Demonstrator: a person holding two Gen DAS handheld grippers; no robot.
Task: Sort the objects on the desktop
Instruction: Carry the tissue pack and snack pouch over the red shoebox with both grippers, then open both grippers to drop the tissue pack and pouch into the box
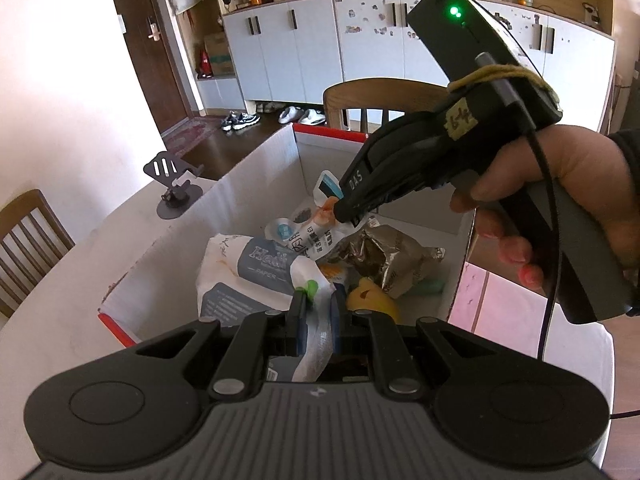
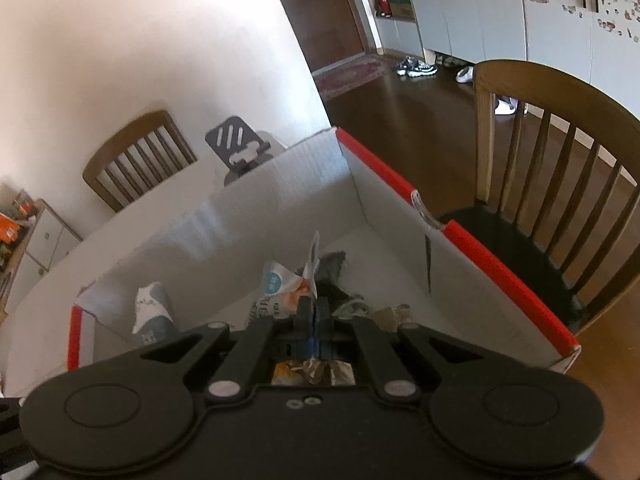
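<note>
Now both grippers hang over the open cardboard box (image 1: 256,184) with red edges, which stands on the pale surface (image 1: 60,320), and each one pinches something. The left gripper (image 1: 318,304) is pressed onto a clear plastic wrapper (image 1: 316,344), the loose end of a tissue pack (image 1: 248,276) that lies in the box directly ahead of it; the wrapper runs straight back between the two fingers, along the gripper's own axis, and a small green piece shows at the left fingertip. The right gripper (image 1: 346,214) comes down from the upper right with its tip pointing down and left, and it is closed on the top edge of a white snack packet (image 1: 316,236) with orange print, farther back in the box. I judge that the coming move is a release into the box, and both things are already inside its walls, the packet deeper than the pack, so little travel is needed. A crumpled foil bag (image 1: 384,256) lies to the right of the packet, and something yellow (image 1: 372,300) sits just ahead of the left gripper. On the pack I can read "PAPER" and the start of a brand, "Hed...". The packet carries Chinese characters too small for me. The right gripper's finger shows "DAS", and a taped label on it has handwriting I cannot make out. A dark phone stand (image 1: 172,184) is on the surface beyond the box.
</note>
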